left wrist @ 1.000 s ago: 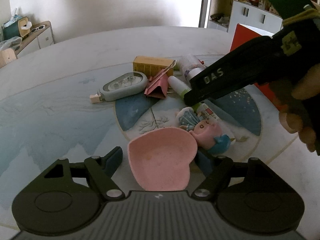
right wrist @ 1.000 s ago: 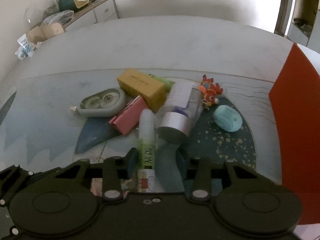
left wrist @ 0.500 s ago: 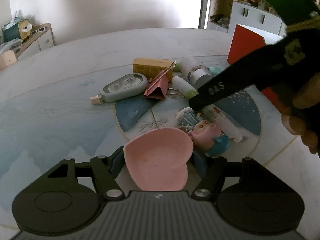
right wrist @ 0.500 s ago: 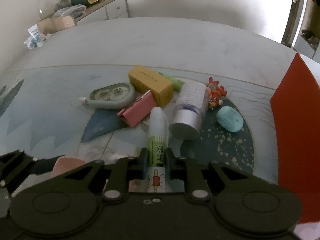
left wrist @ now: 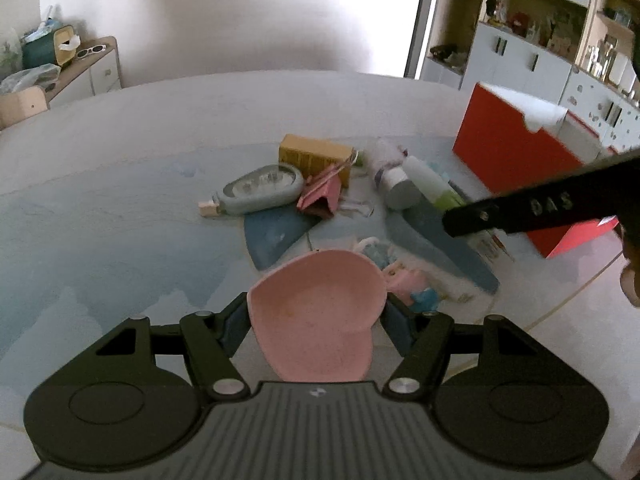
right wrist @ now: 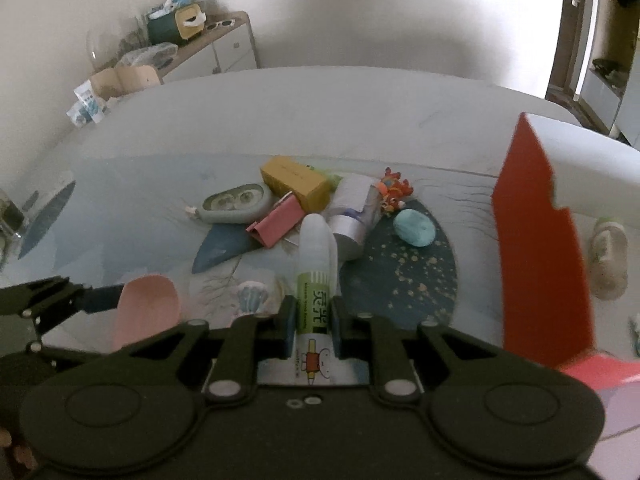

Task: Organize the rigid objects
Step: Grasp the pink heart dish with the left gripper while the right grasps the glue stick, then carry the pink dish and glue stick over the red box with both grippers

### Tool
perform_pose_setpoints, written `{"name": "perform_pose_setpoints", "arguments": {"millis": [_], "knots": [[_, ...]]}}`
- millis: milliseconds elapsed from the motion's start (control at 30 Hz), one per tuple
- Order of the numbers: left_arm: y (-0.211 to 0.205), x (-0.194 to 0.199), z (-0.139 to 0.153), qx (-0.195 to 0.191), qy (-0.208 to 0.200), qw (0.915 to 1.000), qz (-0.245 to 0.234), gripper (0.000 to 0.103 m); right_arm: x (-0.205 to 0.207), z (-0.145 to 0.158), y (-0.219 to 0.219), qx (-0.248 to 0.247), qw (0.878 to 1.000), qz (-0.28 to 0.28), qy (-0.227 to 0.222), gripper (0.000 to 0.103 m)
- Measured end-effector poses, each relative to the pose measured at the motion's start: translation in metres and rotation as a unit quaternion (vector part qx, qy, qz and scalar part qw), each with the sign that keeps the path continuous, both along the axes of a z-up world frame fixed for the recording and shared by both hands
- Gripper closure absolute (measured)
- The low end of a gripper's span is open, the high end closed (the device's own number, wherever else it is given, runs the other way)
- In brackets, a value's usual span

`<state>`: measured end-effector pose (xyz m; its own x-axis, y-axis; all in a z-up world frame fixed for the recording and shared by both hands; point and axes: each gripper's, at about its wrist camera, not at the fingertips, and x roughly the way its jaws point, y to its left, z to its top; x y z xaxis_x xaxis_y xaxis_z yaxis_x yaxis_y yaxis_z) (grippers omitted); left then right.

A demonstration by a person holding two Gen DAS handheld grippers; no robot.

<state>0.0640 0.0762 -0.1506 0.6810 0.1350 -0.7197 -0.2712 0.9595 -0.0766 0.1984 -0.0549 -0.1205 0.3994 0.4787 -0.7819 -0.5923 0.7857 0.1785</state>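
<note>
My left gripper (left wrist: 316,320) is shut on a pink heart-shaped dish (left wrist: 318,316) and holds it above the table; the dish also shows in the right wrist view (right wrist: 146,312). My right gripper (right wrist: 314,324) is shut on a white and green glue stick (right wrist: 314,276), lifted off the pile; the glue stick also shows in the left wrist view (left wrist: 430,186). On the mat lie a yellow box (right wrist: 296,182), a grey-green tape dispenser (right wrist: 236,204), a pink binder clip (right wrist: 276,224), a silver-capped bottle (right wrist: 352,216), a teal egg shape (right wrist: 414,228) and an orange fish toy (right wrist: 394,190).
A red open box (left wrist: 516,160) stands at the right, also in the right wrist view (right wrist: 540,240). A pink and blue doll figure (left wrist: 404,280) lies just past the dish. A cabinet with clutter (right wrist: 192,40) stands behind the table.
My right gripper closed on the glue stick and lifted it off the pile, drawing back to the right. My left gripper raised the pink dish slightly.
</note>
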Motion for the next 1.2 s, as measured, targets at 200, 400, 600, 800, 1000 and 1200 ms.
{"name": "perform_pose_setpoints", "arguments": {"millis": [200, 400, 600, 800, 1000, 1200], "knots": [[-0.007, 0.002, 0.026, -0.007, -0.011, 0.9999, -0.01, 0.034, -0.008, 0.017, -0.018, 0.011, 1.0, -0.011, 0.001, 0.087], [-0.022, 0.011, 0.049, -0.005, -0.01, 0.9996, -0.025, 0.034, -0.012, 0.036, -0.038, 0.016, 1.0, -0.02, -0.004, 0.087], [-0.039, 0.029, 0.072, -0.006, -0.011, 0.9991, -0.041, 0.034, -0.005, 0.055, -0.069, 0.027, 0.999, -0.031, -0.012, 0.087], [-0.069, 0.053, 0.089, 0.005, -0.02, 0.9977, -0.065, 0.034, 0.011, 0.065, -0.107, 0.034, 0.998, -0.046, -0.018, 0.087], [-0.106, 0.083, 0.1, 0.008, -0.027, 0.996, -0.084, 0.034, 0.033, 0.066, -0.144, 0.031, 0.997, -0.059, -0.023, 0.087], [-0.147, 0.115, 0.1, 0.016, -0.026, 0.9945, -0.1, 0.034, 0.058, 0.063, -0.18, 0.034, 0.997, -0.063, -0.028, 0.087]]}}
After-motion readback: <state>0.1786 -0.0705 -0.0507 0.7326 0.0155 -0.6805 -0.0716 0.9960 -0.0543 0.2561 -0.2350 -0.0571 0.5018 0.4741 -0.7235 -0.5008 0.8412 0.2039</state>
